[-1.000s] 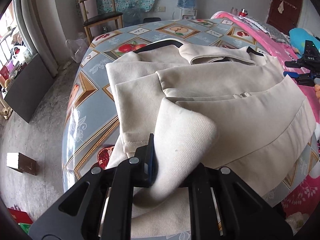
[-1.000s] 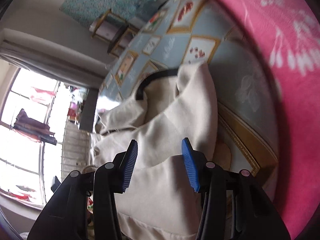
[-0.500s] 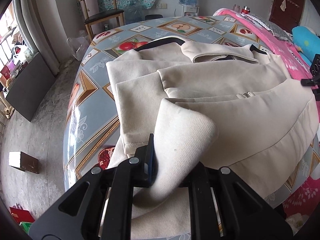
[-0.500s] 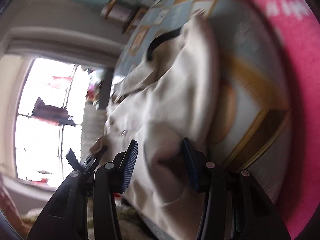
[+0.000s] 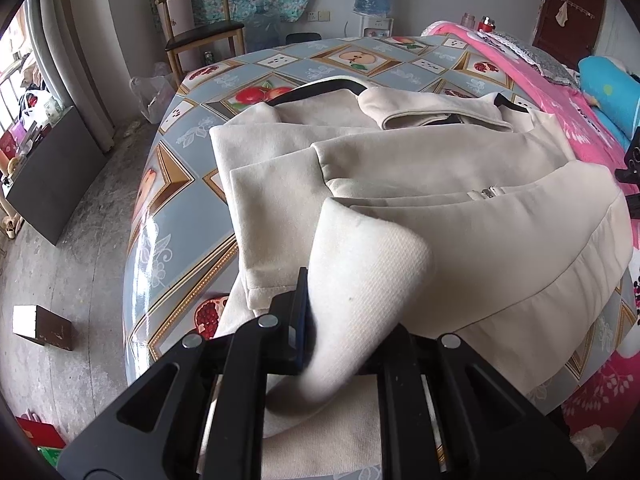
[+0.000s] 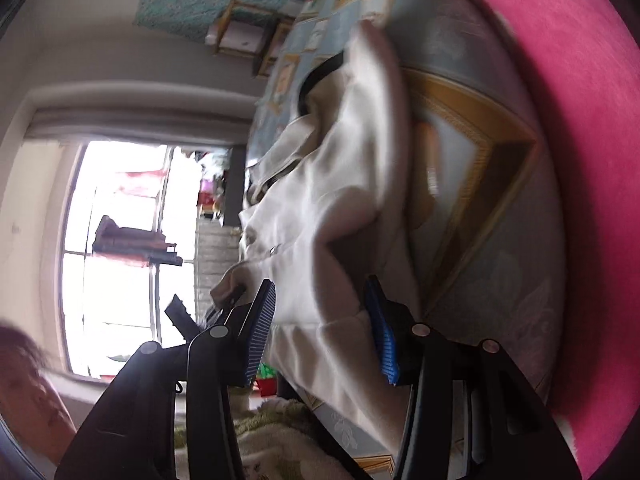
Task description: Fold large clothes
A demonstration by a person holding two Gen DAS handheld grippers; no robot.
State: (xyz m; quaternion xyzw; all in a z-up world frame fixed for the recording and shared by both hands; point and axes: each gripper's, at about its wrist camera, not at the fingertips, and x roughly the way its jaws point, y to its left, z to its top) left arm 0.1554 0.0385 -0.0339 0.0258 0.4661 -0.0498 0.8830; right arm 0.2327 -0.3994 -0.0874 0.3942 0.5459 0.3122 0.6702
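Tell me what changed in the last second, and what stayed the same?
The right gripper, jaws open, swung in along the cream jacket, whose hem now lies between its fingers. The left gripper stays shut on the jacket's corner; the jacket keeps its place on the table.

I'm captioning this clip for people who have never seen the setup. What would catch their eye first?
The big cream jacket spread over the fruit-patterned tablecloth dominates the left wrist view, its near hem corner pinched in the left claw. In the tilted, blurred right wrist view, the right claw stands open around the jacket's other edge. A bright pink blanket borders the table's right side.
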